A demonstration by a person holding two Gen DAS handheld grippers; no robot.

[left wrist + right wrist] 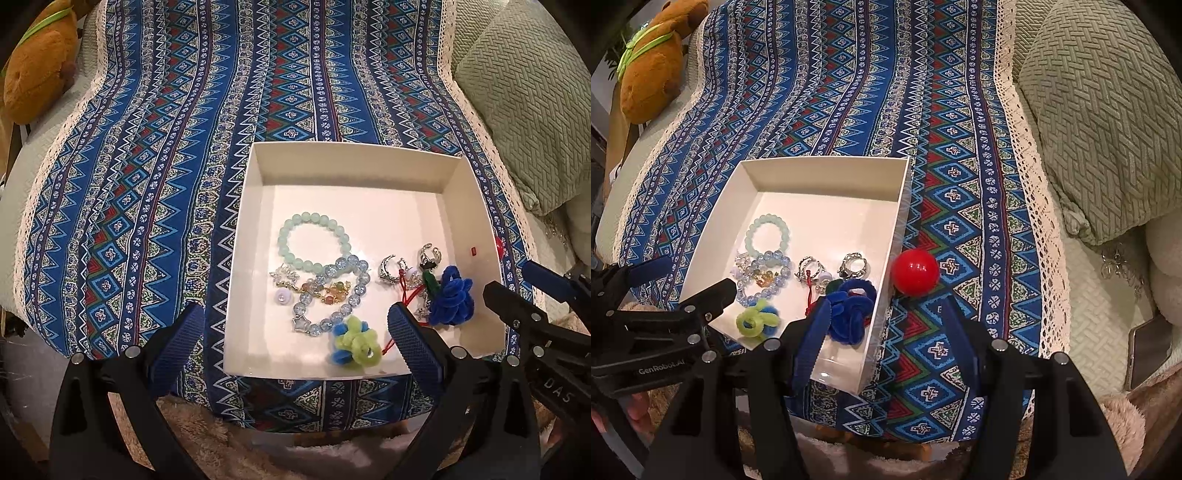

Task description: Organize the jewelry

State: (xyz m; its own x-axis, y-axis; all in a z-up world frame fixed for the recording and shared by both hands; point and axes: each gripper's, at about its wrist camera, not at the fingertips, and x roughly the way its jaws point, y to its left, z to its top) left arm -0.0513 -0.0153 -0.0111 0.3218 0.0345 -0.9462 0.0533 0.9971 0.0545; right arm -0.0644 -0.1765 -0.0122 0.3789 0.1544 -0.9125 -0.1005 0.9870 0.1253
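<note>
One red ball (pixel 915 272) is lying outside the white box (pixel 827 162), on the patterned cloth (pixel 960 110), just beside the box's right wall near its front right corner. Everything else is sitting inside the box: a pale green bead bracelet (pixel 313 242), a blue crackle-bead bracelet (pixel 332 295), silver rings (pixel 391 267), a blue pipe-cleaner flower (pixel 452 297) and a green-and-blue pipe-cleaner piece (pixel 352 341).

By my judgement, the ball is the remaining piece to go in. It is lying straight ahead of the right gripper (pixel 882 332), slightly right of the line between its fingers, whose jaws are standing wide apart and empty. The left gripper (pixel 295 332), jaws likewise apart and holding nothing, is hovering over the box's front left corner, well away from the ball, so the right hand is plainly nearer. Being round, the ball offers no long axis to align with, and may roll if nudged.
</note>
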